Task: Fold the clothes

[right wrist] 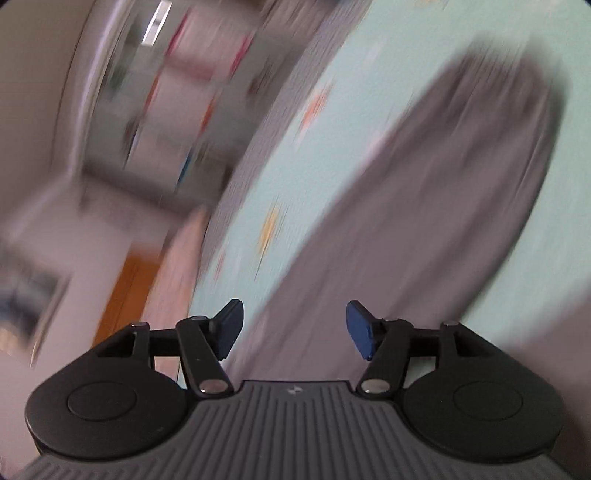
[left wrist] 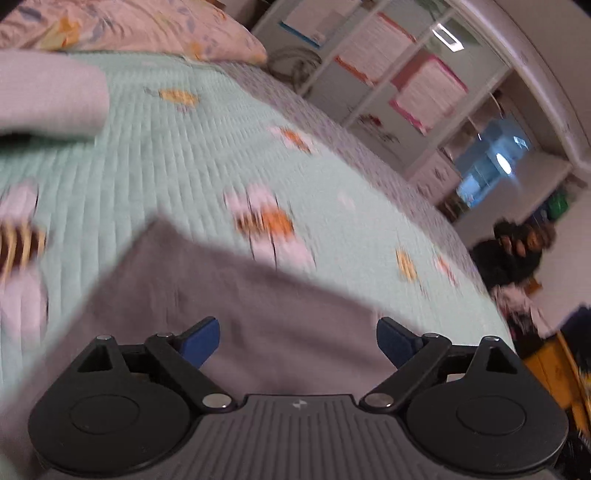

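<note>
One grey garment lay spread on the mint quilted bedspread, flat, with a straight edge and a corner showing toward the left of the left wrist view. In the right wrist view the same grey cloth ran as a long strip across the bed, badly smeared by blur, so its creases and layers could not be read. Whether it lay as a single sheet or already doubled over, the pictures did not settle: a flat grey panel with a clean edge would fit both a piece laid out for folding and one with a fold already made.

Both tools were empty. The left gripper hung just above the near part of the cloth, its blue pads spread wide with nothing between them. The right gripper was likewise held wide, its pads straddling the garment's near end where cloth met bedspread.

As a judgement, any further fold would call for each gripper to come down on an edge or corner and pinch only the layers meant to travel.

Farther out, a second pale folded piece sat on the bed near a floral pillow, and white shelving stood beyond the bed.
</note>
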Demonstrator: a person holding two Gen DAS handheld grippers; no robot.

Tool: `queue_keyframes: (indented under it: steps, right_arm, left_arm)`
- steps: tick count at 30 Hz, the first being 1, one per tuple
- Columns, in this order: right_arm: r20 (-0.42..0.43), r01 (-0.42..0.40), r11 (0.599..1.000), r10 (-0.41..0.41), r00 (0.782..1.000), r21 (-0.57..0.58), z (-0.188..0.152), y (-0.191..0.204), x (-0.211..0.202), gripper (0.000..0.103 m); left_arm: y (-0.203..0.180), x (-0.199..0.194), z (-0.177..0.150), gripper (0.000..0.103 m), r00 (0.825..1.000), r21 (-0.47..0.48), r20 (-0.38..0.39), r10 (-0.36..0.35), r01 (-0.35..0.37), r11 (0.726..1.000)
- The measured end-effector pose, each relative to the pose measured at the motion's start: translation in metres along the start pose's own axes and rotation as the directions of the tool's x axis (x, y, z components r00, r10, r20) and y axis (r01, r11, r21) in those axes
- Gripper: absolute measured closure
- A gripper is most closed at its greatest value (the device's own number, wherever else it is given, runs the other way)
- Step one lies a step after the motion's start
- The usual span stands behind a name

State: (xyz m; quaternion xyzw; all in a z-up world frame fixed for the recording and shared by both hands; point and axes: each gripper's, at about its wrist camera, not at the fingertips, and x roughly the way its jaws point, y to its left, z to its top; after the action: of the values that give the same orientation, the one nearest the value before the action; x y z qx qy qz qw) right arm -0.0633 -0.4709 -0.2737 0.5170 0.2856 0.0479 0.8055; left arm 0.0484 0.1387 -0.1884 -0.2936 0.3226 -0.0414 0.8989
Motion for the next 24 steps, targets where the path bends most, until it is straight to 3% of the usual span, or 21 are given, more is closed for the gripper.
queue_keyframes:
  steps: [4, 5, 6, 8, 10, 12, 15, 16, 18, 21, 24]
  right_arm:
    - [-0.167, -0.093, 0.996, 0.094, 0.981, 0.016, -0.078, 0.012, 0.009, 0.041]
    - [-0.189, -0.104, 0.994, 0.107, 0.976, 0.025, -0.091, 0.011, 0.008, 0.047]
    - [-0.148, -0.080, 0.996, 0.086, 0.985, 0.046, -0.082, -0.003, -0.006, 0.060]
    - [-0.046, -0.036, 0.993, 0.041, 0.998, 0.113, -0.055, -0.032, -0.046, 0.063]
    - [0.077, 0.020, 0.987, -0.032, 0.997, 0.157, -0.033, -0.053, -0.096, 0.058]
    - [0.194, 0.073, 0.980, -0.109, 0.975, 0.183, -0.020, -0.067, -0.146, 0.046]
    - [0.282, 0.030, 0.975, -0.093, 0.955, 0.221, -0.034, -0.074, -0.202, 0.042]
    - [0.283, -0.001, 0.974, -0.065, 0.957, 0.226, -0.043, -0.073, -0.208, 0.040]
    - [0.240, -0.030, 0.976, -0.023, 0.971, 0.214, -0.065, -0.062, -0.200, 0.038]
    - [0.074, -0.053, 0.983, 0.041, 0.996, 0.177, -0.109, -0.038, -0.140, 0.038]
    - [-0.083, -0.052, 0.993, 0.061, 0.995, 0.101, -0.143, -0.011, -0.096, 0.038]
  left_arm:
    - [0.018, -0.018, -0.026, 0.017, 0.998, 0.014, -0.051, 0.048, -0.047, 0.999]
    - [0.025, -0.024, -0.029, 0.021, 0.997, 0.013, -0.054, 0.056, -0.056, 0.998]
    - [0.032, -0.031, -0.029, 0.021, 0.997, 0.006, -0.053, 0.063, -0.063, 0.998]
    - [0.049, -0.055, -0.022, 0.017, 0.997, -0.029, -0.020, 0.070, -0.070, 0.997]
    - [0.067, -0.079, -0.018, 0.012, 0.995, -0.067, 0.019, 0.093, -0.092, 0.994]
    - [0.082, -0.102, -0.021, 0.012, 0.994, -0.110, 0.048, 0.102, -0.096, 0.989]
    - [0.080, -0.122, -0.033, 0.010, 0.994, -0.121, 0.067, 0.083, -0.074, 0.990]
    - [0.075, -0.126, -0.037, 0.010, 0.995, -0.118, 0.069, 0.070, -0.062, 0.991]
    - [0.064, -0.126, -0.045, 0.010, 0.997, -0.105, 0.059, 0.039, -0.033, 0.994]
    - [0.034, -0.113, -0.062, 0.010, 1.000, -0.040, 0.004, -0.008, 0.008, 0.999]
    - [0.006, -0.100, -0.078, 0.010, 0.998, 0.077, -0.061, -0.014, 0.019, 0.997]
